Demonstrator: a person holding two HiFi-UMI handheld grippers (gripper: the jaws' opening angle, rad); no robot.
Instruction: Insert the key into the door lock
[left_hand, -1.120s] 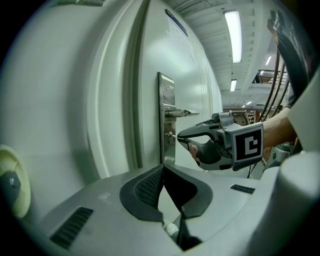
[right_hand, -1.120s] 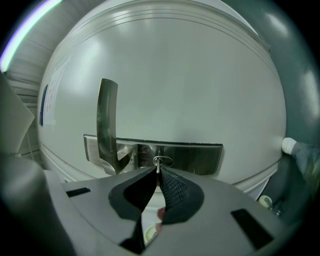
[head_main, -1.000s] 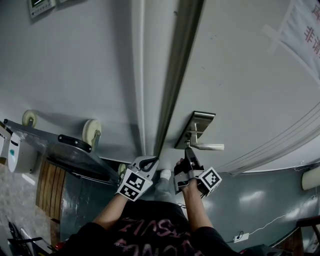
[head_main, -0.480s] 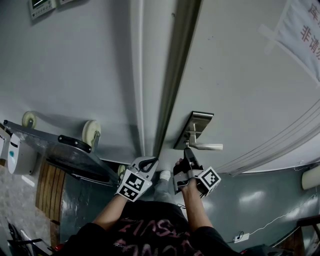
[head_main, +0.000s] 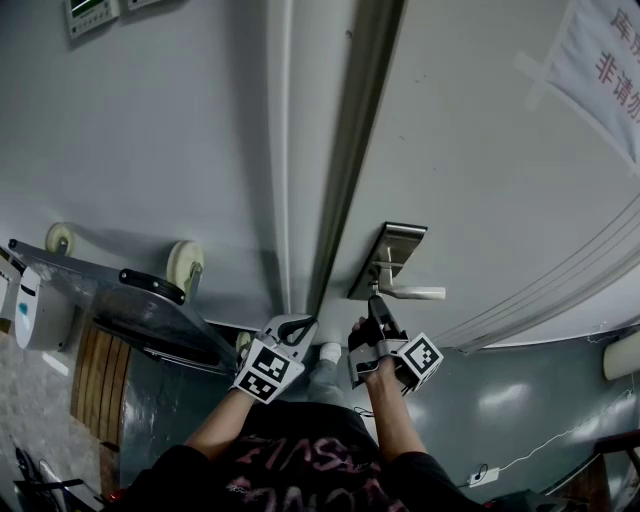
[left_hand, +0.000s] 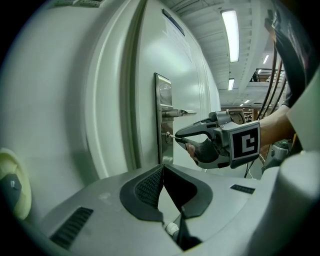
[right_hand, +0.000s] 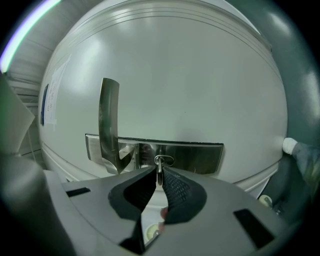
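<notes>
A steel lock plate (head_main: 392, 250) with a lever handle (head_main: 418, 293) sits on the pale door (head_main: 480, 170). My right gripper (head_main: 375, 304) is shut on a small metal key (right_hand: 159, 174). The key's tip is at the round keyhole (right_hand: 163, 160) in the lock plate (right_hand: 197, 156), beside the handle (right_hand: 109, 122); how deep it sits I cannot tell. In the left gripper view the right gripper (left_hand: 176, 135) holds the key (left_hand: 170, 135) against the lock plate (left_hand: 163, 102). My left gripper (head_main: 297, 323) hangs left of it, near the door's edge, its jaws (left_hand: 162, 171) shut on nothing.
A metal cart (head_main: 140, 305) with pale wheels (head_main: 183, 262) stands against the wall to the left. The door frame (head_main: 352, 150) runs up the middle. A sheet with red print (head_main: 605, 70) hangs at the upper right. A white cable (head_main: 535, 452) lies on the floor.
</notes>
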